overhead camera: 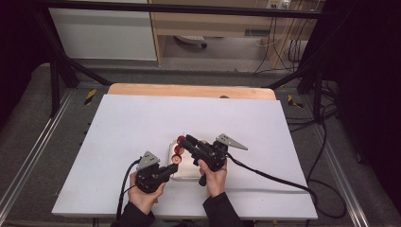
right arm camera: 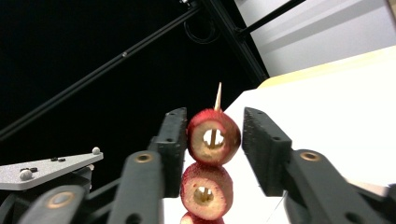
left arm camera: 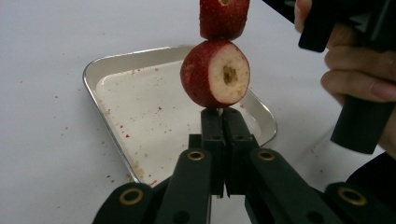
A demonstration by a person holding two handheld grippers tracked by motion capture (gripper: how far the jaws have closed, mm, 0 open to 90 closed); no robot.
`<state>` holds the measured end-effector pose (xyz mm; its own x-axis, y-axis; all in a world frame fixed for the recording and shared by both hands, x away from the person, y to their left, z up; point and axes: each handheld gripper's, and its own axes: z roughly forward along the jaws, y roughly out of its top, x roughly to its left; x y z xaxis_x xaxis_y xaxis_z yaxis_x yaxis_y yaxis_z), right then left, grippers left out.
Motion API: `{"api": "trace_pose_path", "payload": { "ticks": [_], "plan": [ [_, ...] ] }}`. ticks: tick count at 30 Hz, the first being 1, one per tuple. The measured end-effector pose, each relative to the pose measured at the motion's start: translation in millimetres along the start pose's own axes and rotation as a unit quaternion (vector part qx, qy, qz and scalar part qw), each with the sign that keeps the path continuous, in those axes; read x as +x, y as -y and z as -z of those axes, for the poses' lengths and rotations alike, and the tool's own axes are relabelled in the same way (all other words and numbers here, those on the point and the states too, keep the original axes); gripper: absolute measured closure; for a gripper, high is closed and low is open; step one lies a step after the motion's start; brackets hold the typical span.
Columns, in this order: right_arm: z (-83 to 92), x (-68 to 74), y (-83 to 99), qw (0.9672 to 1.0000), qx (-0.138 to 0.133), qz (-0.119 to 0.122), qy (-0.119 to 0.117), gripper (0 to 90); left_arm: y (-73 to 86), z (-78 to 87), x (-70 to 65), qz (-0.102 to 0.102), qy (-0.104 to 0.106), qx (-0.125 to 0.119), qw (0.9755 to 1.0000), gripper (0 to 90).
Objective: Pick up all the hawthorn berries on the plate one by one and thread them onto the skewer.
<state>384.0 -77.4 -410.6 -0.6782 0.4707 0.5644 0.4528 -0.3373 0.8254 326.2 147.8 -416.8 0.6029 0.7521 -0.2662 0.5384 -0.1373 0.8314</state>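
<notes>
Skewer (right arm camera: 217,99) of red fruits (left arm camera: 215,73) over tray (left arm camera: 100,70). Left gripper (left arm camera: 223,112): jaws clamped on skewer end. Right gripper (right arm camera: 214,135): jaws apart, flanking top fruit.

Two matte-black handheld grippers, dark sleeves

Left gripper (overhead camera: 176,167) and right gripper (overhead camera: 188,140): brass-ringed pivots, ribbed pads, grey three-cornered plates, black trailing cables.

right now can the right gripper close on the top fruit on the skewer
Probably yes. The top fruit already sits between the right gripper's open jaws, nothing between pads and fruit. The left gripper holds the skewer from below, clear of that piece.
</notes>
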Motion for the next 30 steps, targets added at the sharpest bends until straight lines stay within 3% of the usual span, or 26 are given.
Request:
{"api": "trace_pose_path", "payload": {
  "ticks": [5, 9, 13, 18, 20, 23, 26, 30],
  "plan": [
    [9.3, 0.2, -15.1, 0.9982, 0.036, 0.042, 0.024, 39.0, 4.2, 2.9, 6.6, -0.006, -0.003, 0.007, 1.0, 88.6],
    [21.0, -7.1, -23.1, 0.9921, 0.082, 0.078, 0.055, 21.9, 6.6, 5.8, 13.3, -0.014, -0.009, 0.011, 0.9998, 88.6],
    [32.7, -16.6, -24.5, 0.9806, 0.138, 0.112, 0.081, 11.2, 8.6, 7.8, 17.5, -0.021, -0.005, 0.019, 0.9996, 88.6],
    [47.3, -29.6, -22.0, 0.9622, 0.204, 0.143, 0.11, 5.9, 9.8, 7.9, 20.7, -0.043, -0.008, 0.035, 0.9984, 88.6],
    [55.3, -35.5, -20.7, 0.9573, 0.221, 0.148, 0.113, 4.5, 8.7, 8.5, 22.1, -0.047, -0.006, 0.041, 0.998, 88.6],
    [66.0, -43.6, -19.3, 0.9525, 0.24, 0.144, 0.12, 2.1, 5.6, 9.5, 23.0, -0.055, -0.005, 0.051, 0.9972, 88.6],
    [78.5, -53.4, -16.3, 0.9413, 0.268, 0.152, 0.138, 0.5, 0.2, 10.8, 22.8, -0.061, -0.002, 0.063, 0.9961, 88.5],
    [94.5, -63.4, -11.5, 0.9338, 0.282, 0.162, 0.15, 0.5, -9.6, 10.8, 24.4, -0.067, 0.002, 0.077, 0.9948, 88.5]
  ]
}}
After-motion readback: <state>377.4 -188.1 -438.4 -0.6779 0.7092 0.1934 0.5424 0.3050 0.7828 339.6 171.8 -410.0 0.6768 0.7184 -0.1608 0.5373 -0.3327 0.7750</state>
